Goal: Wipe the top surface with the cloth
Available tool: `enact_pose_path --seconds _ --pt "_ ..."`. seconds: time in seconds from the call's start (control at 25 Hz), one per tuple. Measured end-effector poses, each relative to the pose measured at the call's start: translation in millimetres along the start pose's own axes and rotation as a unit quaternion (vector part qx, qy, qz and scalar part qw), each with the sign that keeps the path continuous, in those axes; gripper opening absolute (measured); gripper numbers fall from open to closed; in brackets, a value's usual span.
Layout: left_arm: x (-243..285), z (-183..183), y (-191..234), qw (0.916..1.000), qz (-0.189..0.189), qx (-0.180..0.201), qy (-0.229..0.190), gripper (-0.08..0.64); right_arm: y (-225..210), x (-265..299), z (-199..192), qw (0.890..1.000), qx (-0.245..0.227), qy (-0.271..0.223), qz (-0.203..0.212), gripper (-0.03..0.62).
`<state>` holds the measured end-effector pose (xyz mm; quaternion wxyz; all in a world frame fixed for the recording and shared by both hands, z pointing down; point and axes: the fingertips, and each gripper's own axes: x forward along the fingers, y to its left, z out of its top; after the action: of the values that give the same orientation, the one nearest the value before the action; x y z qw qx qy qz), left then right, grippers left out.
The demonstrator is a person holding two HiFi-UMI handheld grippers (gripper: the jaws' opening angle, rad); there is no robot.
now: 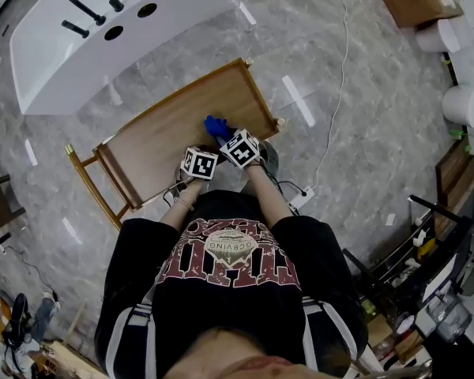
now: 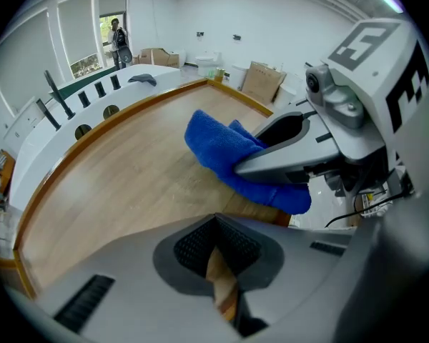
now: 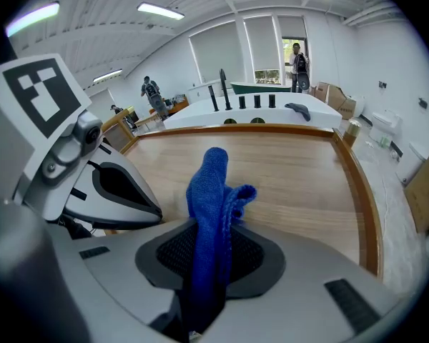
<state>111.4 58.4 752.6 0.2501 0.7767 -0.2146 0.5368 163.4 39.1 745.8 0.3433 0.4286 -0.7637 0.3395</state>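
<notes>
Bunched blue cloth (image 3: 207,184) (2 folds upright), pinched in right gripper (image 3: 209,245), left gripper (image 2: 216,243) closed, empty

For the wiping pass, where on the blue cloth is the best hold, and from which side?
Grip its bunched end, coming in from the near edge of the wooden tabletop, as the right tool does now. It is shut on the folded blue cloth, so a free end sticks out ahead of the jaws above the wood.
</notes>
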Motion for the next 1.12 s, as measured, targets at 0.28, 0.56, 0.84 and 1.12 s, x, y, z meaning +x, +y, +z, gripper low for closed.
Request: enact_pose_path --seconds 0.28,0.56,0.84,1.12 --pt "3.8 0.2 -6.4 0.9999 -0.003 0.009 0.006 0.049 -12.1 -6.2 -3.7 1.000 0.009 0.000 -0.003 0.095" --pt "4.5 1.8 -5.6 0.9999 -0.005 0.009 0.009 0.049 -28.8 -13.3 -6.3 1.000 0.016 -0.001 -0.023 0.097" --pt "4.0 -0.2 -8.7 0.9998 0.007 0.017 0.008 0.049 -47.7 -24.6 -16.3 0.998 0.043 -0.007 -0.050 0.097" --pt "1.9 -0.6 -8.3 0.9998 -0.004 -0.017 0.004 0.049 -61.8 -36.3 -23.8 0.996 0.042 -0.006 -0.076 0.097"
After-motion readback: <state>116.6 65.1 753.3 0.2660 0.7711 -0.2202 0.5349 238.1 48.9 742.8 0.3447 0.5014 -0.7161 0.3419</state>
